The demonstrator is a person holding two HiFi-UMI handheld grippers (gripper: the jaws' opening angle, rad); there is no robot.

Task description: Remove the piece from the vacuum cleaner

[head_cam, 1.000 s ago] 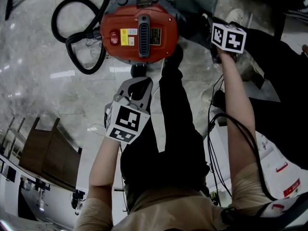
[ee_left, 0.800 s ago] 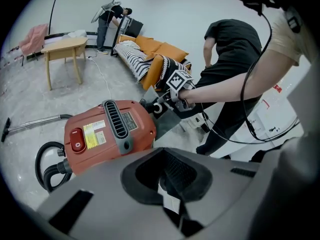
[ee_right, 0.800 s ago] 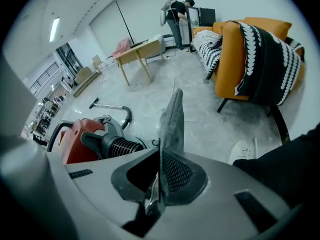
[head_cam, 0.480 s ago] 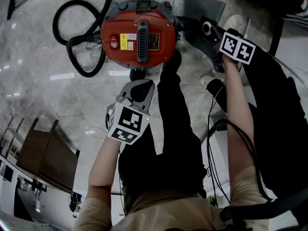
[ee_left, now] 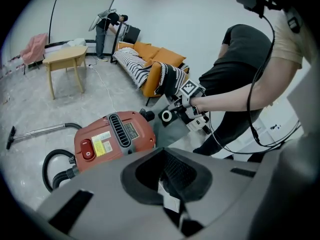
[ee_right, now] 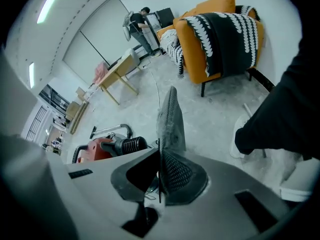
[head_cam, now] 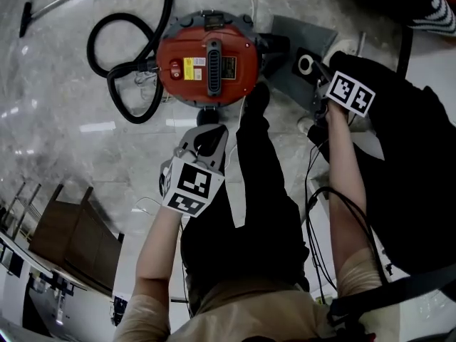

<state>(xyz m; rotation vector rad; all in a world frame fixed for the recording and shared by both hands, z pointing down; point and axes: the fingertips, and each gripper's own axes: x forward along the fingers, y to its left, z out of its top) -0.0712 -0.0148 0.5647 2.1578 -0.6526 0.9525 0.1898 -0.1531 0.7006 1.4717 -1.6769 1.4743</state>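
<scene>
Right tool pinches grey bag, gripped edge hidden between pads.

Reaches both bare forearms forward and down. Holds the left forearm short and close to the body, the left tongs tilted steeply toward the floor, jaws together with nothing clamped. Stretches the right forearm farther out, wrist rolled, marker cube facing upward. Grips a thin grey piece edge-on in the right tongs, jaws pressed flat against both its sides.
</scene>
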